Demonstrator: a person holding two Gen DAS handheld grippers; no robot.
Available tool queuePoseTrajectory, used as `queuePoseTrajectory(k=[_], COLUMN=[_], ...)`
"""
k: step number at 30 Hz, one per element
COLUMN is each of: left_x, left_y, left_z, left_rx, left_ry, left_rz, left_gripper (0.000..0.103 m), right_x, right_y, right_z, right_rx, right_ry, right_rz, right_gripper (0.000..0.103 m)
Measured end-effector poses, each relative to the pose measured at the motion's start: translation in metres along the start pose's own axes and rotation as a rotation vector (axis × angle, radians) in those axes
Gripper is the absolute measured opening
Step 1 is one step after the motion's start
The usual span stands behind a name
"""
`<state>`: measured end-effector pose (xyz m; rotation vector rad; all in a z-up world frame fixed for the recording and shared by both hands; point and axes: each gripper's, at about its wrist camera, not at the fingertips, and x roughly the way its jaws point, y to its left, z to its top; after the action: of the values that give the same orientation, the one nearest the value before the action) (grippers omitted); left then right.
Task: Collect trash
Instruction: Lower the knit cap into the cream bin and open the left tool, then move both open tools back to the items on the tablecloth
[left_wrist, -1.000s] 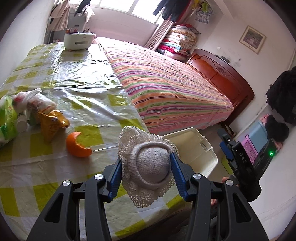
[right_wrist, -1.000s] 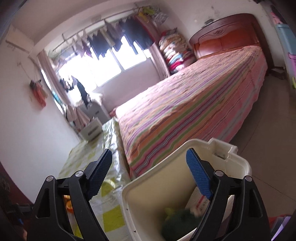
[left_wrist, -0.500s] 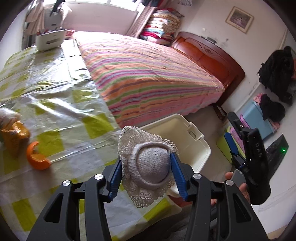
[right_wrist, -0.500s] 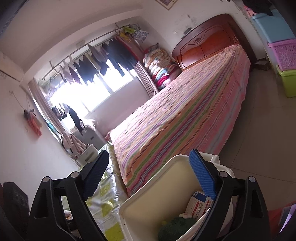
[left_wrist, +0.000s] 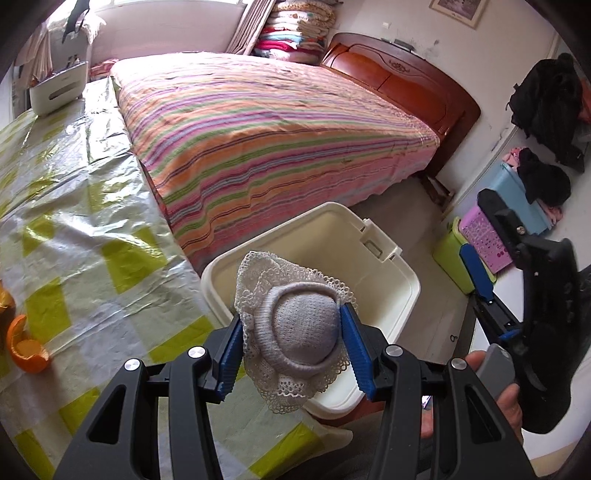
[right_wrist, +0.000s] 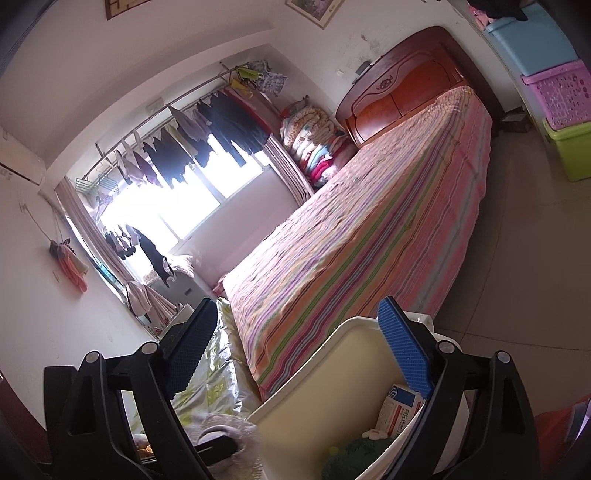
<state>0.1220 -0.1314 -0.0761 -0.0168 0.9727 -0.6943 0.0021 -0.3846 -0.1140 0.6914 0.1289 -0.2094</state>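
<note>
My left gripper (left_wrist: 291, 345) is shut on a small grey knitted hat with a white lace brim (left_wrist: 295, 328). It holds the hat over the near rim of a cream plastic bin (left_wrist: 391, 269) that stands beside the table. The hat also shows in the right wrist view (right_wrist: 225, 432), left of the bin (right_wrist: 295, 424). My right gripper (right_wrist: 295, 350) is open and empty above the bin; it also shows in the left wrist view (left_wrist: 491, 254). The bin holds a paper carton (right_wrist: 399, 410) and a dark green lump (right_wrist: 354, 458).
An orange peel (left_wrist: 26, 343) lies on the yellow-checked plastic tablecloth (left_wrist: 74, 206). A white box (left_wrist: 55, 88) stands at the table's far end. A striped bed (left_wrist: 277, 125) runs along the table. Coloured storage crates (left_wrist: 480, 236) stand on the floor at right.
My left gripper has carried the hat rightward from over the table to over the bin's near rim. The right gripper has tilted up and stays open.
</note>
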Motion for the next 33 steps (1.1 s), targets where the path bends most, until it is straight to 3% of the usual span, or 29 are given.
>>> queuePoseTrajectory(k=[7,12,18,27,33], left_x=[0.013,0.01,-0.007,-0.074,-0.146], left_y=[-0.001,-0.002,0.007,0.032,0.082], left_z=[0.003,0.004,0.004,-0.013,-0.034], left_rx=[-0.021,-0.028,-0.069,-0.105,-0.18], left_ry=[0.019,-0.014,-0.047,-0.204,-0.344], left_rz=[0.028,0.054,0.045,0.158,0.245], left_gripper=[0.052,0.069,0.071,0.071,0.072], right_x=[0.002,0.0,0.001,0.017,0.033], right_y=[-0.001,-0.001,0.001,0.031,0.082], right_z=[-0.002,-0.001,-0.001,-0.011,-0.038], right_rx=[0.014,0.012,0.013,-0.038,-0.141], right_ry=[0.01,0.006,0.012,0.092,0.205], right_rz=[0.007,0.011,0.016,0.085,0.194], right_gripper=[0.087,0.087,0.087,0.09,0.09])
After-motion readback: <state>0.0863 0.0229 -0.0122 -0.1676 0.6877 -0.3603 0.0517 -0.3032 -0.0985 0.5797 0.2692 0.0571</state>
